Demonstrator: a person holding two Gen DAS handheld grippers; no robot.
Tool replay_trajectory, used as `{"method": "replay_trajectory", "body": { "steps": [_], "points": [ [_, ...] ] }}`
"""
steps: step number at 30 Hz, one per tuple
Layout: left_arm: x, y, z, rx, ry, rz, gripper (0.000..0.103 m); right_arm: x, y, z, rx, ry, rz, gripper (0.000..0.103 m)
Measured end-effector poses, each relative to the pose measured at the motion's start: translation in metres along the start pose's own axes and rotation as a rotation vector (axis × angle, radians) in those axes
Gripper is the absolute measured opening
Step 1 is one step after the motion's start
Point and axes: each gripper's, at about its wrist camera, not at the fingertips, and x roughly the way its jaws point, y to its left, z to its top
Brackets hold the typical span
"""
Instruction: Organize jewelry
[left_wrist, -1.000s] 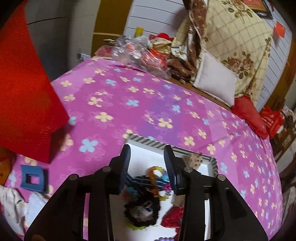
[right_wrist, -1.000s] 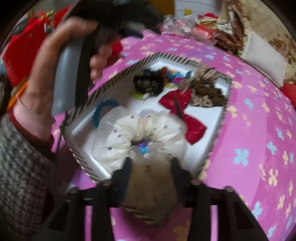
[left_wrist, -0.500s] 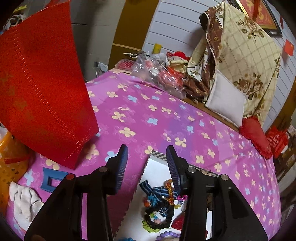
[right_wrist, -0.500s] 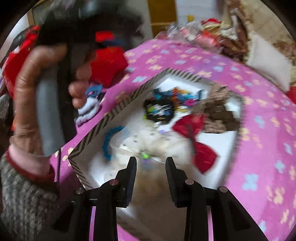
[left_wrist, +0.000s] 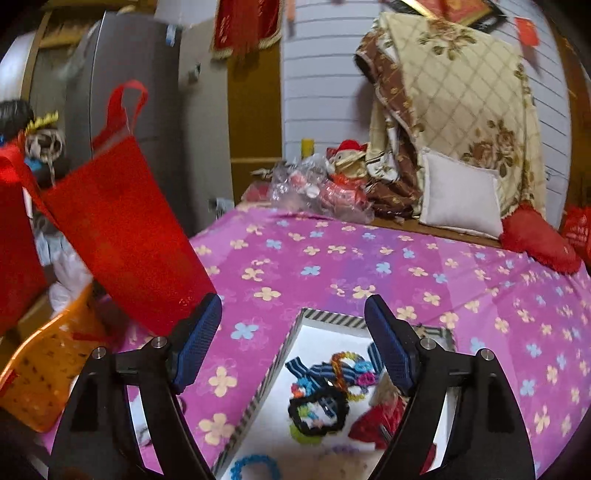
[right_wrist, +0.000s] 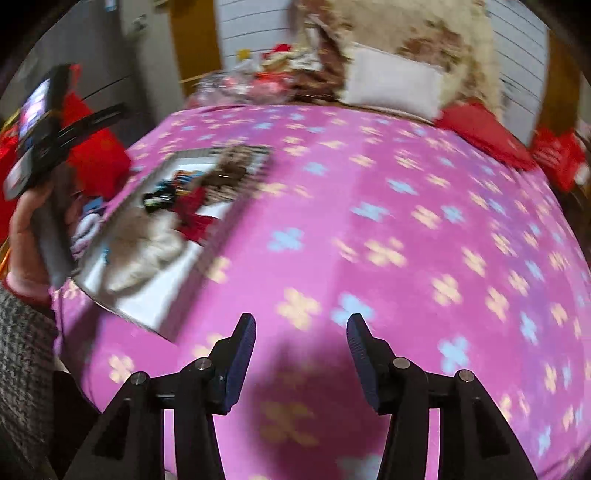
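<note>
Left wrist: striped-rimmed rectangular box (left_wrist: 325, 318)

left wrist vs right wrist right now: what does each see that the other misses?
Left wrist only: the left gripper, jaws opening with nothing between them; an orange basket; a blue ring sharp in the box.

Right wrist only: the right gripper, jaws opening over bare sheet, empty; the hand on the other gripper's handle; a cream scrunchie, blurred.

Both: the striped box with the black scrunchie and red bow, the floral sheet, the white pillow.
</note>
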Motion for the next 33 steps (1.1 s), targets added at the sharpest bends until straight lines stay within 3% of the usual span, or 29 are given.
{"method": "replay_trajectory", "body": {
  "steps": [7,10,14,18,23,28,33],
  "points": [
    [-0.061,0.007,-0.014,-0.147,-0.042,-0.031,0.087,-0.03,-0.046,-0.033,0.045,-0.019,-0.058,0.049],
    [-0.093,0.006,-0.031,-0.162,-0.039,0.016,0.097,-0.036,-0.053,-0.045,0.046,-0.022,-0.058,0.049],
    [-0.13,0.005,-0.056,-0.151,-0.049,0.119,0.097,-0.037,-0.053,-0.056,0.036,-0.02,-0.037,0.049],
    [-0.17,0.008,-0.065,-0.204,-0.052,0.119,0.103,-0.04,-0.049,-0.061,0.014,-0.041,-0.009,0.049],
    [-0.211,-0.015,-0.055,-0.097,-0.062,0.091,0.103,-0.035,-0.046,-0.066,0.03,-0.042,0.06,0.049],
    [-0.242,-0.036,-0.064,-0.005,-0.039,0.059,0.103,-0.049,-0.044,-0.073,0.01,-0.094,0.07,0.049],
    [-0.247,-0.065,-0.087,0.041,0.086,-0.028,0.103,-0.063,-0.054,-0.078,0.033,-0.125,0.051,0.05]
  ]
}}
